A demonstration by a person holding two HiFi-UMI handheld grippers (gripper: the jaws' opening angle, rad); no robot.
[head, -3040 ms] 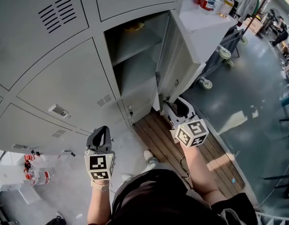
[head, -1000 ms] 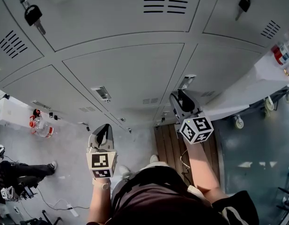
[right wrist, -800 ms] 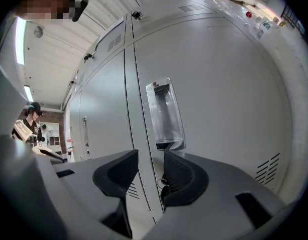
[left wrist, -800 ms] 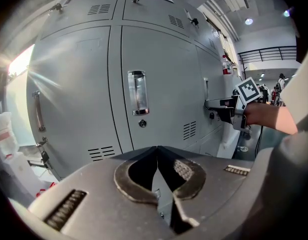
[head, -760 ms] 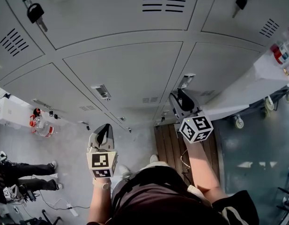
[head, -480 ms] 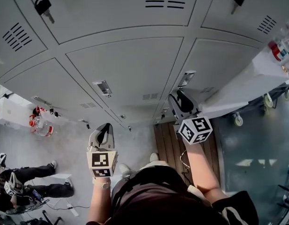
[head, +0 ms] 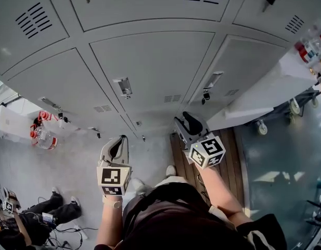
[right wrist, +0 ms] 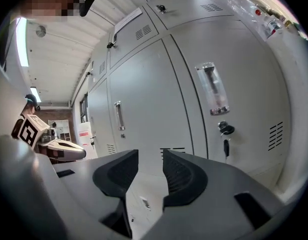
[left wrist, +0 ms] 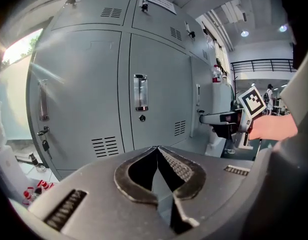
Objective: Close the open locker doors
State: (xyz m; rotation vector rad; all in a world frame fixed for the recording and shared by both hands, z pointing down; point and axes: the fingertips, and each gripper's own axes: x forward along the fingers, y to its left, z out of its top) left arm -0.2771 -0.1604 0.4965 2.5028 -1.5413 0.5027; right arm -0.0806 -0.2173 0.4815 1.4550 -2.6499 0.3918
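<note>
The grey locker doors (head: 150, 61) in front of me all stand shut. The lower right door (head: 238, 61) has a clear handle (head: 214, 79) with a key (head: 205, 95) hanging under it. My right gripper (head: 183, 120) hovers a little in front of this door, apart from it, open and empty. In the right gripper view the same handle (right wrist: 212, 89) and key (right wrist: 225, 131) lie beyond the open right gripper (right wrist: 150, 156). My left gripper (head: 118, 139) is shut on nothing, facing the middle door's handle (left wrist: 140, 91); its tips meet in the left gripper view (left wrist: 157, 149).
A white wheeled cart (head: 264, 95) with bottles (head: 311, 51) on top stands right of the lockers. Wooden boards (head: 238, 155) cover the floor below the right door. Red-capped bottles (head: 43, 134) sit on the floor at left. A person (head: 40, 217) crouches at lower left.
The right locker door, open three seconds ago, is now shut. My right gripper has drawn back from that door, down and to the left. The left gripper has hardly shifted.
</note>
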